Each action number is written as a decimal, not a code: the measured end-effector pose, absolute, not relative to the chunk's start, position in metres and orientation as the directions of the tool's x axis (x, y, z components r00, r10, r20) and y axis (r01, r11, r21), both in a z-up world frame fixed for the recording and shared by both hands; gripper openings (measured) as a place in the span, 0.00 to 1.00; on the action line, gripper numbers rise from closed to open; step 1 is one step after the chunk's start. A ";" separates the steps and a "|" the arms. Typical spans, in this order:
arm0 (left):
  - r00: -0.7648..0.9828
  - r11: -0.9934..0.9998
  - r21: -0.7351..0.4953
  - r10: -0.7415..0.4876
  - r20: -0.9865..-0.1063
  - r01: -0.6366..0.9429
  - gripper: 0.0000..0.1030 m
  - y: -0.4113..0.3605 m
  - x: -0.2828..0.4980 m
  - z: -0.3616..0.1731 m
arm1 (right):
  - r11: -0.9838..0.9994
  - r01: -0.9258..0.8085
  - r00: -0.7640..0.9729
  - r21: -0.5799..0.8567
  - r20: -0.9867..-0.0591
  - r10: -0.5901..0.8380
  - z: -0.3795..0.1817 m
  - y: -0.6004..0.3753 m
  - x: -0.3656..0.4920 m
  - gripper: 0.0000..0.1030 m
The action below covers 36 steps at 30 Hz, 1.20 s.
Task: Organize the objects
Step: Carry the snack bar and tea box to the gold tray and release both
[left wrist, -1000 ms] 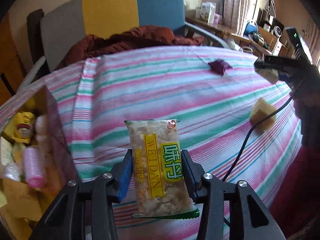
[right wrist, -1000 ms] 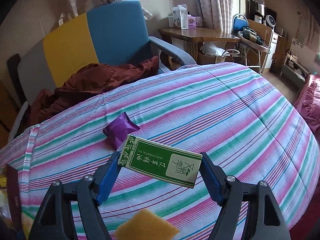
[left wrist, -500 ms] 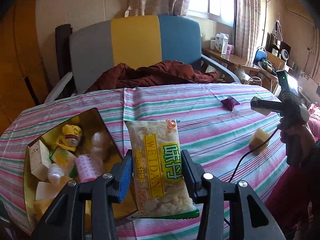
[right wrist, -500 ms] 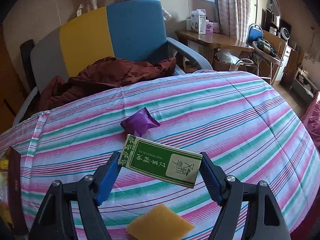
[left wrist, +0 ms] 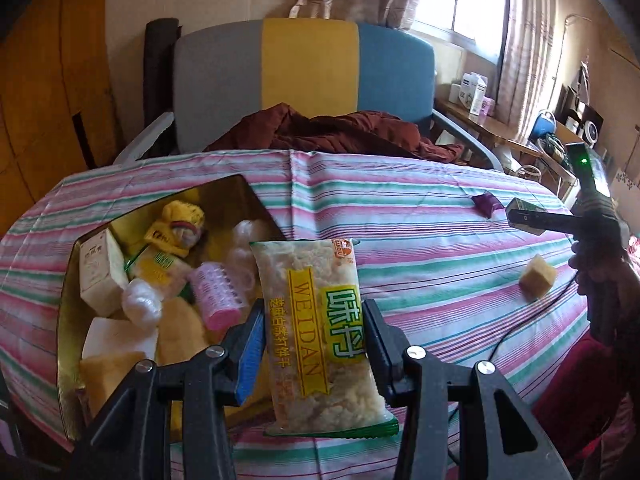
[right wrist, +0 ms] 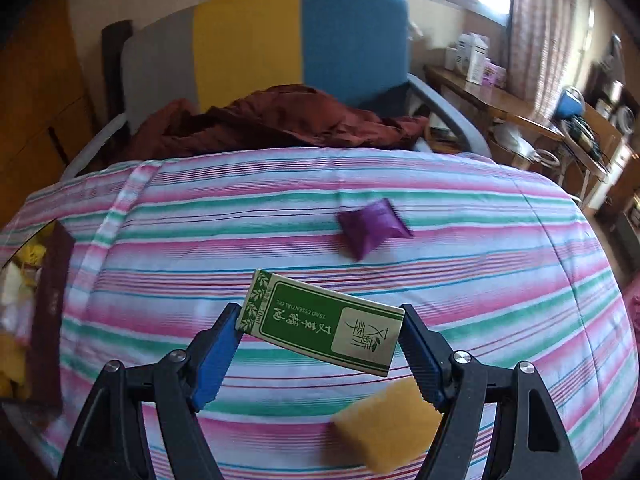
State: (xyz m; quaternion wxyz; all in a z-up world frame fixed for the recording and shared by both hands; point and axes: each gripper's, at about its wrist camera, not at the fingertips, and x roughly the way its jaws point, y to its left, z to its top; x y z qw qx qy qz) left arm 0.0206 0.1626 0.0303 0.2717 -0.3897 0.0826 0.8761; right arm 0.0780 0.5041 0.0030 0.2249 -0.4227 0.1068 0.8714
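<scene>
My left gripper (left wrist: 314, 336) is shut on a clear snack packet (left wrist: 318, 332) with yellow and green print, held upright just right of an open gold-lined box (left wrist: 68, 320). The box holds a pink hair roller (left wrist: 216, 294), a yellow doll, small cartons and sponges. My right gripper (right wrist: 320, 340) is shut on a green carton (right wrist: 320, 326) gripped by its ends, above the striped cloth (right wrist: 460, 280). A purple sachet (right wrist: 370, 232) lies beyond it and a yellow sponge (right wrist: 386, 424) lies below the right finger. The left wrist view shows the right gripper (left wrist: 524, 218) at the far right, a hand on its handle.
A grey, yellow and blue armchair (left wrist: 308, 76) with a dark red garment (left wrist: 340, 132) stands behind the table. The box's edge (right wrist: 52, 312) shows at the left of the right wrist view. A desk with small things (right wrist: 500, 100) is at the back right.
The left gripper has swung left and risen with its packet, so the open box now fills the lower left. The right gripper has shifted left with its carton; the sachet now sits to its right.
</scene>
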 end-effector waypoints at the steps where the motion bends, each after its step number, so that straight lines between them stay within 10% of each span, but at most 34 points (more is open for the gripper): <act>1: -0.548 -0.843 -0.077 0.412 -0.728 -0.532 0.45 0.157 0.019 0.029 | -0.891 -0.454 -0.552 -0.006 -0.783 0.287 0.006 0.491 0.074 0.75; 17: -0.630 -0.930 -0.192 0.355 -0.691 -0.313 0.45 0.048 -0.022 0.043 | -0.982 0.108 -0.688 0.155 -0.701 -0.186 0.046 0.252 0.024 0.75; 36: -0.620 -0.936 -0.164 0.330 -0.712 -0.310 0.46 0.056 -0.085 0.037 | -0.961 0.219 -0.567 0.166 -0.781 -0.264 -0.001 0.179 -0.007 0.77</act>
